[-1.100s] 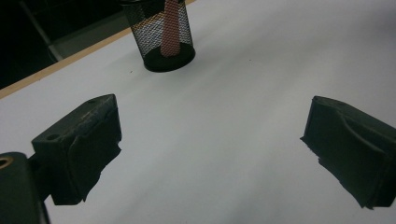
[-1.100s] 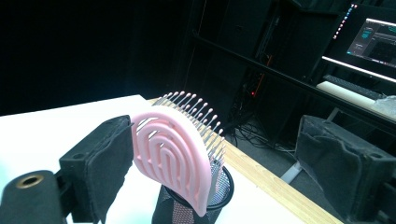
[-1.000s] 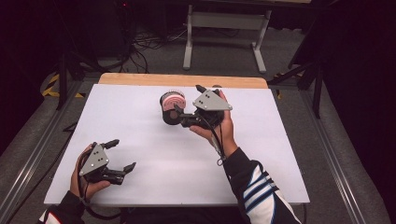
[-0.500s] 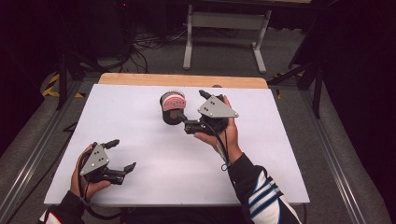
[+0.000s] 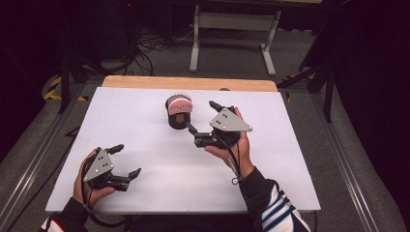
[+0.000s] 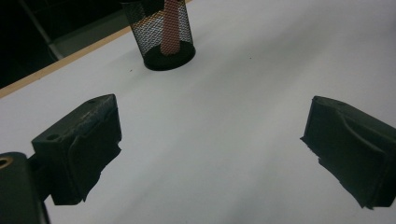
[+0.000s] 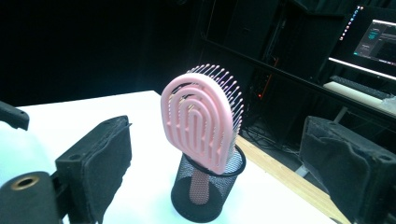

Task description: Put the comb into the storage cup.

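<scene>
Hairbrush (image 7: 201, 119) stands handle-down in the mesh cup (image 7: 208, 189) at your 12 o'clock, so slide your wide-open, empty right gripper (image 5: 199, 121) around its pink head slowly.

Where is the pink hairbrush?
The pink hairbrush stands handle-down in the black mesh cup near the table's far edge, just left of the right gripper.

Hairbrush (image 5: 179, 105) upright in mesh cup (image 5: 176, 120), far-centre on table (image 5: 145, 159).

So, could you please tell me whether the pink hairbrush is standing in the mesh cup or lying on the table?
Standing in it. The pink hairbrush has its handle down inside the black mesh cup, head leaning above the rim.
</scene>
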`<move>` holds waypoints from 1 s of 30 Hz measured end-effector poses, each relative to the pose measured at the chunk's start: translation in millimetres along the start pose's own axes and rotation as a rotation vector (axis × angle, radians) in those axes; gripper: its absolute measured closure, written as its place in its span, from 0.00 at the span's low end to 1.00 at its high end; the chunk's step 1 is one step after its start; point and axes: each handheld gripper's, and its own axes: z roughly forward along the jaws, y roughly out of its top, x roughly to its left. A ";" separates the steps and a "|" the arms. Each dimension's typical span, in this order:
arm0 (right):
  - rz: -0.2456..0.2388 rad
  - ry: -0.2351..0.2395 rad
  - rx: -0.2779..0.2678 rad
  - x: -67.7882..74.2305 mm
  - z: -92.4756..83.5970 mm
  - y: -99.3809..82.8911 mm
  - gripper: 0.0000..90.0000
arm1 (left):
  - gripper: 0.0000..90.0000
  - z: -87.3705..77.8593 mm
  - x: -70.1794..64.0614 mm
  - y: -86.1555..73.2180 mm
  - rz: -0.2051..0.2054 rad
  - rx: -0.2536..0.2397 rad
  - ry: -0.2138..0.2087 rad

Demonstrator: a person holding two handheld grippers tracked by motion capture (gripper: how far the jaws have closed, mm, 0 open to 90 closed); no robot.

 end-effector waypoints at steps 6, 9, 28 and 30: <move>0.007 0.002 -0.012 2.9 -5.2 -6.3 0.11 | 0.06 -0.3 0.2 -0.3 0.000 0.004 0.000; 0.004 -0.003 -0.009 2.6 -6.7 -8.5 0.11 | 0.06 -0.3 0.4 -0.5 -0.003 0.000 0.000; -0.043 -0.009 -0.008 7.5 -20.5 -18.5 0.11 | 0.06 0.4 -0.8 -0.5 0.004 0.005 -0.004; -0.050 -0.010 -0.007 8.2 -21.5 -19.2 0.11 | 0.06 0.4 -0.8 -0.6 0.004 0.005 -0.005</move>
